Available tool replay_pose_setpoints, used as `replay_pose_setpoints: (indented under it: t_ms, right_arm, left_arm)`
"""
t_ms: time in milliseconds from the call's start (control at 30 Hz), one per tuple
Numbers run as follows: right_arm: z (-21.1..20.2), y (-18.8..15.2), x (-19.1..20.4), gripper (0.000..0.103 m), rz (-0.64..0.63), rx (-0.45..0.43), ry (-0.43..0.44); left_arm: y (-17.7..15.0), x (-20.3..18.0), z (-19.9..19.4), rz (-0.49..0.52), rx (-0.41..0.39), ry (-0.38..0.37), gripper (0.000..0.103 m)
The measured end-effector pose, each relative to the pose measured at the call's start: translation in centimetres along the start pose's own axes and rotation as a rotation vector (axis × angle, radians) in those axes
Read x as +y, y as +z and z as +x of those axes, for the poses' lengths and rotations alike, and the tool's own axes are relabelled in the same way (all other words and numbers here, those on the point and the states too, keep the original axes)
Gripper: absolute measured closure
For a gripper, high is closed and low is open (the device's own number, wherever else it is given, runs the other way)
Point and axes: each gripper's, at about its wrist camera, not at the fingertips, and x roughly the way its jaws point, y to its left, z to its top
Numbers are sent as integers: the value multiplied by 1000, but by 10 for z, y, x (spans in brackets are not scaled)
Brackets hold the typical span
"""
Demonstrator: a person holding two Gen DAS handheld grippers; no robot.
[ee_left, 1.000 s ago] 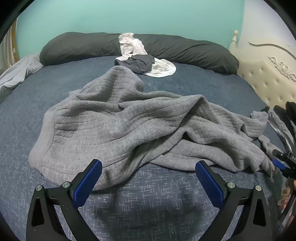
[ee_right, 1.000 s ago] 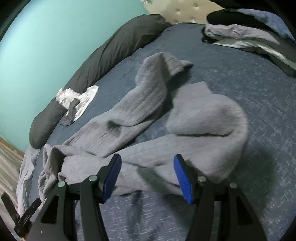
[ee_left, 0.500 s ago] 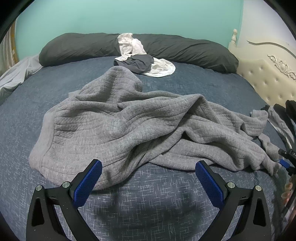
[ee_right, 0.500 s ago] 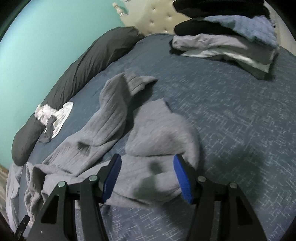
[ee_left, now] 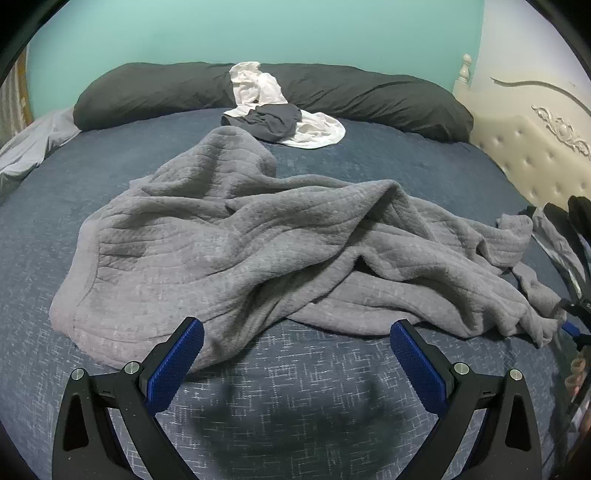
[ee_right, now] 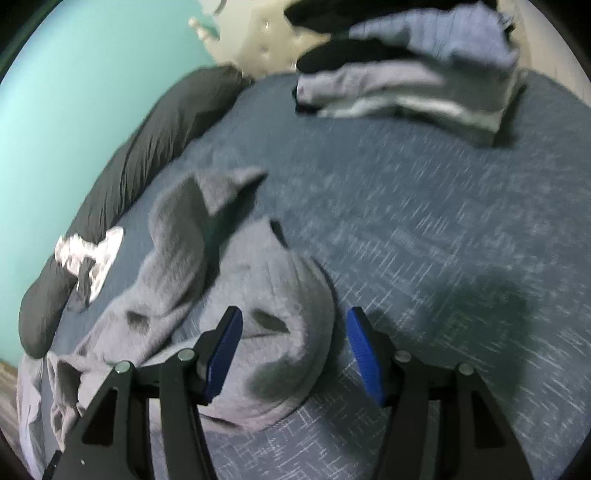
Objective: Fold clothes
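Meanwhile the right wrist view has swung since a second ago: the stack of folded clothes, black, grey and pale blue, now shows whole at the far right of the dark blue patterned bedspread, and the frame is blurred with motion; the left wrist view has hardly changed, the crumpled grey ribbed knit garment lying as before across the middle of the bed; the right gripper hangs low over the near end of that garment, its blue-padded jaws wide apart with a rounded grey fold between them, and I cannot tell whether the pads touch the cloth; the left gripper hovers over bare bedspread just near of the garment's hem, jaws spread wide and holding nothing; a sleeve of the garment trails away to the far right; beyond it, against the long dark grey bolster pillow under the teal wall, lies a small heap of white and dark cloth; a cream tufted headboard stands at the right.
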Motion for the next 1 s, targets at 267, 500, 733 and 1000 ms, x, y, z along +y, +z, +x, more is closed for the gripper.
replay_pose_setpoints:
  t_ms: [267, 500, 733, 1000]
  right_arm:
    - [19, 5, 6, 64, -57, 48, 117]
    - [2, 14, 6, 87, -74, -16, 174]
    - [-31, 30, -10, 88, -39, -185, 191]
    - [3, 24, -43, 82, 160, -26, 95]
  left_arm:
    - [-4, -12, 7, 36, 18, 5, 0]
    - [-6, -15, 9, 44, 23, 7, 0]
    - [-5, -16, 9, 44, 20, 9, 0]
    - [-4, -2, 7, 18, 21, 9, 0]
